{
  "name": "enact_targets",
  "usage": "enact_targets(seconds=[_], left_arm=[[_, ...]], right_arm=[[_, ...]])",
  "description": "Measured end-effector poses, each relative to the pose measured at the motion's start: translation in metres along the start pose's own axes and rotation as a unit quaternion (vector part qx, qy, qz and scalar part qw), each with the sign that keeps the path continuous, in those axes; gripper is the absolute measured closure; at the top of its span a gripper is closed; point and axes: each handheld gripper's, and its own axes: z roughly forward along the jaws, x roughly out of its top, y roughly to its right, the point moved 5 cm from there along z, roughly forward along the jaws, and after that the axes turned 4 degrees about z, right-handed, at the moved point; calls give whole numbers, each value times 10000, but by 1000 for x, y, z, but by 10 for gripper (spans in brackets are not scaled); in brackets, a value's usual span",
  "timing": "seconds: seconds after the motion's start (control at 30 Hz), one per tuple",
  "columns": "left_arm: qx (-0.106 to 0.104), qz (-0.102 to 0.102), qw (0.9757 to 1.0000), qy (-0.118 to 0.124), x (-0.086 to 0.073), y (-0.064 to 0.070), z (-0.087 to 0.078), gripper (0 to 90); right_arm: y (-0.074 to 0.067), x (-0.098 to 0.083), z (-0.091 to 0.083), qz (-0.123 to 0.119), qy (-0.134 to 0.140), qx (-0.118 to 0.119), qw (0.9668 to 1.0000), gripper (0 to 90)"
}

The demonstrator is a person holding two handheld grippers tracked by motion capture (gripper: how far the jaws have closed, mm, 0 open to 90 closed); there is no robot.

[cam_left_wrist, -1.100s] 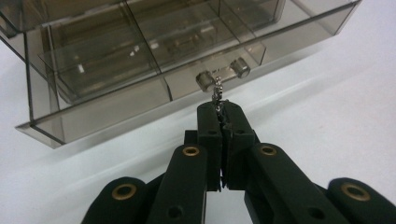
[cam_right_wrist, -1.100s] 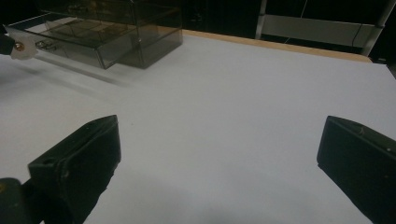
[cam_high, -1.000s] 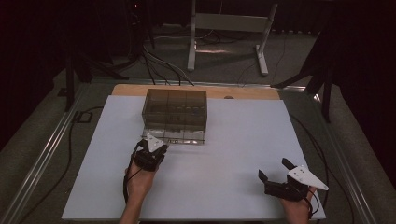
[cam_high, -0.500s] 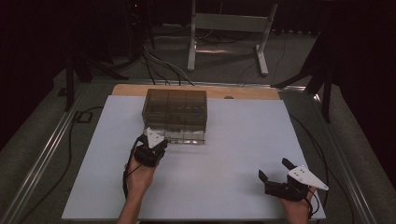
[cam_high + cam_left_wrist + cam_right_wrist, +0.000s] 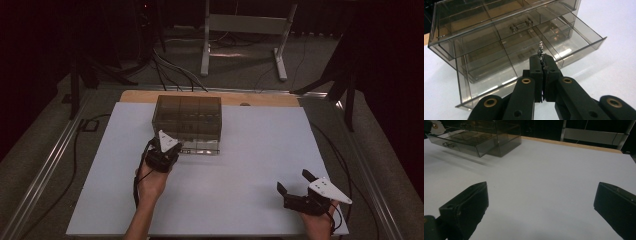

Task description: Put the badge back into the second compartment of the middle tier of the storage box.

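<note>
The left gripper (image 5: 543, 65) has its two black jaws pressed together on a small silvery screw (image 5: 540, 52), which sticks out past the tips with its threaded shaft pointing away from the camera. In the left gripper view the screw hangs just above the pulled-out lower drawer (image 5: 564, 47) of a smoky see-through drawer box (image 5: 188, 116); whether it touches the drawer I cannot tell. The right gripper (image 5: 296, 183) stands with its jaws wide apart and nothing between them, low over the bare white table top (image 5: 250, 165) at the near right.

The box is of tinted clear plastic, split into several compartments, with small clear handles on the drawer fronts. It sits at the far middle of the table, and its lowest drawer juts out toward the near side.

The left hand (image 5: 150, 182) reaches in from the near edge with the forearm angled toward the box, its gripper aimed at the open drawer's front. The right hand (image 5: 317, 225) lies at the near right corner, well apart from the box, its gripper pointing toward the far left.
</note>
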Motion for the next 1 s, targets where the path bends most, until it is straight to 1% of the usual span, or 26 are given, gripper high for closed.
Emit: enact_targets(seconds=[0.4,1.0], left_arm=[[92,2,9999,-80,5,-6,12,892],[293,132,9991,-271,8,-11,26,892]], right_arm=[[0,0,0,0,-8,4,10000,0],[0,0,0,-4,-11,6,10000,0]])
